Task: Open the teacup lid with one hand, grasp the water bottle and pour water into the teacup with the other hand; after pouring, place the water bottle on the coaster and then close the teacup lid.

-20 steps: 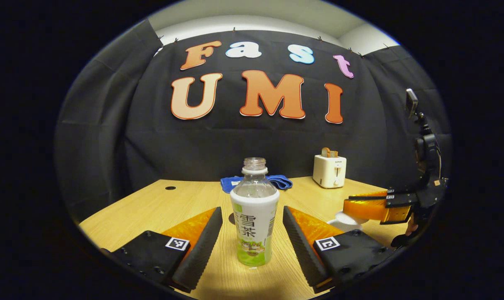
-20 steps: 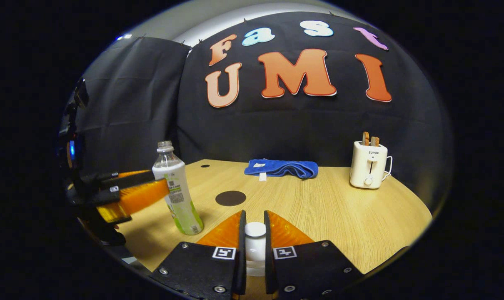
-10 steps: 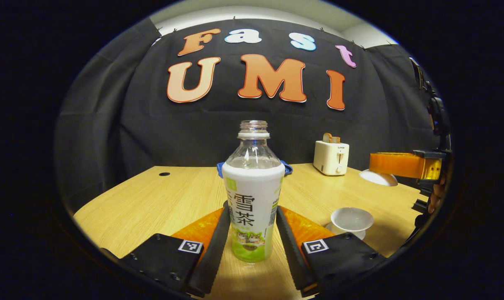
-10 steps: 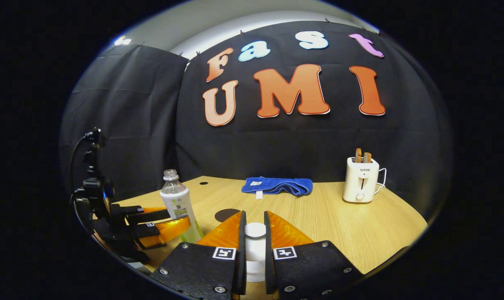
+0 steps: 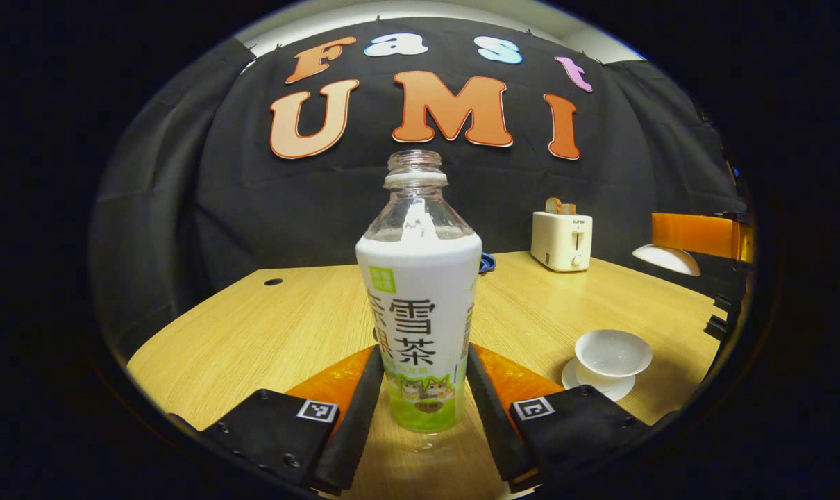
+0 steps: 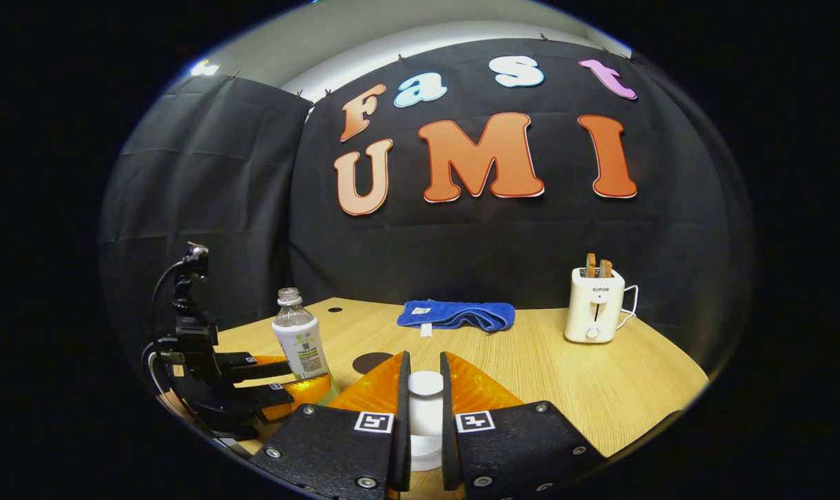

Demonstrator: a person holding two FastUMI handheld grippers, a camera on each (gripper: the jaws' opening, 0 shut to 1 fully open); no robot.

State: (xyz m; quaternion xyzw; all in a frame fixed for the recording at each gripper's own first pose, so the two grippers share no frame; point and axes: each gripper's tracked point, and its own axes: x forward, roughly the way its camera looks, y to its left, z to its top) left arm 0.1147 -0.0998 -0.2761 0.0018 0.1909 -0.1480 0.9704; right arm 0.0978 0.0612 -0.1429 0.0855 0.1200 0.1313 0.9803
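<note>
Lid already off: right gripper closed on the knob of the teacup lid, both fingers pressing it, lid held in the air to the right of and above the teacup in the left gripper view. Teacup standing uncovered on its saucer on the surface, apparently empty. Left gripper set around the lower body of the water bottle, fingers against or just beside its label on either side; cannot tell whether truly clamped or merely closing, so grasping step judged in hand and not yet proven done. Bottle upright, uncapped, base seemingly on the surface, little or no water visible through the clear neck. Dark round coaster lying just beyond the bottle in the right gripper view. Next move, as a judgement: firm the squeeze, lift the bottle clear, carry it rightward over the teacup, then tilt slowly with the mouth above the bowl, well apart from the held lid. Small cup, open neck: risk of overshooting, or of the smooth label slipping in a low grip.
</note>
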